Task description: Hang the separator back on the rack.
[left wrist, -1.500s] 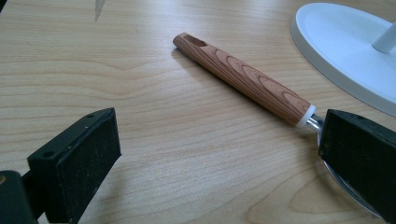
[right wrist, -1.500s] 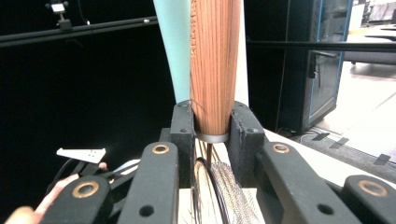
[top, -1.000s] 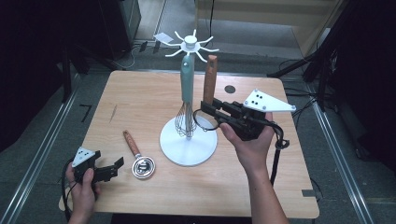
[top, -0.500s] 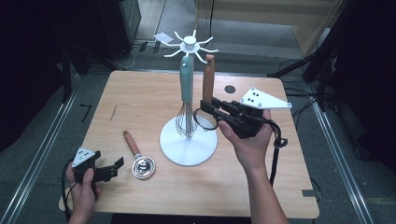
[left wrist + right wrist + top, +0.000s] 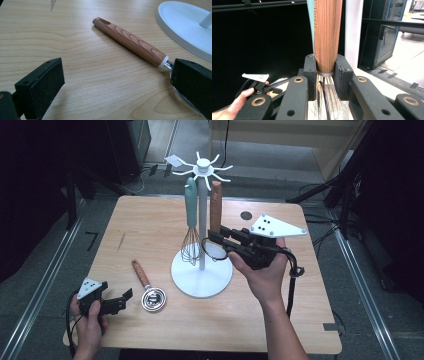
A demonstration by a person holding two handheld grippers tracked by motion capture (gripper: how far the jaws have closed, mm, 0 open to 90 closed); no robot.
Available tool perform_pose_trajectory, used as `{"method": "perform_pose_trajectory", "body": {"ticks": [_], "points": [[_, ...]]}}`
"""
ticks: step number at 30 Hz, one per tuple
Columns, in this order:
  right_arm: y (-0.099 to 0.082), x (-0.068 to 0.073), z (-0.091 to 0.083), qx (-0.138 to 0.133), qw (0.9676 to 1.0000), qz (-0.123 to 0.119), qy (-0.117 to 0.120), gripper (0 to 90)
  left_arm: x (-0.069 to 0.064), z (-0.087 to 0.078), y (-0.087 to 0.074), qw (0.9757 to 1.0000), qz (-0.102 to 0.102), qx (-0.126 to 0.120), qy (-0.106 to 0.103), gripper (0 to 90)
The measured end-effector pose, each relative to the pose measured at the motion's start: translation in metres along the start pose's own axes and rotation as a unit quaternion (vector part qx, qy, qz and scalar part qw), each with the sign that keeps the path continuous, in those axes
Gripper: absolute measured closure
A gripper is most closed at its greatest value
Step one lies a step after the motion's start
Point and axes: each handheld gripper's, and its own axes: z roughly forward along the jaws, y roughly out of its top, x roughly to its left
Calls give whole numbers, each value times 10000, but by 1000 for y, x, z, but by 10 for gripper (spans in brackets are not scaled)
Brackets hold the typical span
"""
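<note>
Wood-handled strainer [image 5: 216, 220] hangs upright beside the white stand's [image 5: 202, 270] pole, mid-tabletop; our right hand-held gripper [image 5: 220, 240] is clamped on the handle's base; we judge hanging is in hand, so next hook it, then release; our left hand-held gripper [image 5: 117, 302] rests apart near the front-left corner.

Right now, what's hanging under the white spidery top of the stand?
Under the stand's top hang a teal-handled whisk and a wood-handled strainer, which the right gripper clamps by its handle. The hooks holding them can't be made out.
</note>
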Motion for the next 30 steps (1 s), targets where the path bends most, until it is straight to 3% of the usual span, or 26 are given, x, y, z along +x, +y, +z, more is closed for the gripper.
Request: {"method": "perform_pose_trajectory", "body": {"ticks": [9,17,30], "points": [[1,1,-1,-64,9994,-30,339,760,0,0,0,10000,-4,1,0,0],[-1,-4,3,22,9969,138,771,760,0,0,0,10000,2,6,4,0],[2,-6,13,90,9934,257,1112,760,0,0,0,10000,-2,2,1,0]]}}
